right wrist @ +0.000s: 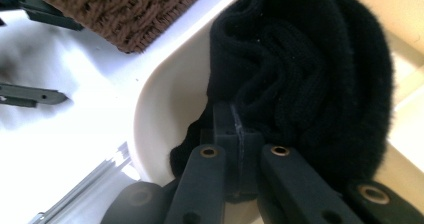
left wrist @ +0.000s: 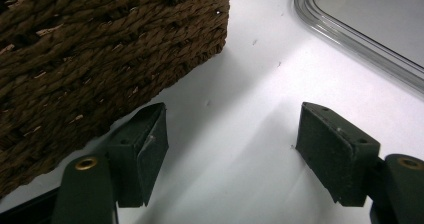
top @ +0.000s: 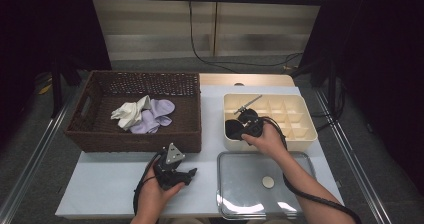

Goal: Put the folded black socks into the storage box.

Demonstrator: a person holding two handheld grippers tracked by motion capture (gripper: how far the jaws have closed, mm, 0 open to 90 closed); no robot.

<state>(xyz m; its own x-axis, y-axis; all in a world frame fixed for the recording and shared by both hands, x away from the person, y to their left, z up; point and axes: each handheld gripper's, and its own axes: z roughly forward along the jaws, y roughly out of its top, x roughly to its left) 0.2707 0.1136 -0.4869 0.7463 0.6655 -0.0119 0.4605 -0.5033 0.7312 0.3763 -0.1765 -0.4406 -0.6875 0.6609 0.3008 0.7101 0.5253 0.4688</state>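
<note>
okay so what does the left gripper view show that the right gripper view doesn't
Left gripper view alone: the left gripper with its jaws wide apart over bare table, and the rim of the clear plastic lid.

Right gripper view alone: the right gripper with jaws together at a black knitted sock, bunched in a corner compartment of the cream divided box.

Both: the brown wicker basket and the white tabletop.

No words, labels, brand marks or numbers can be read anywhere in these pictures.
</note>
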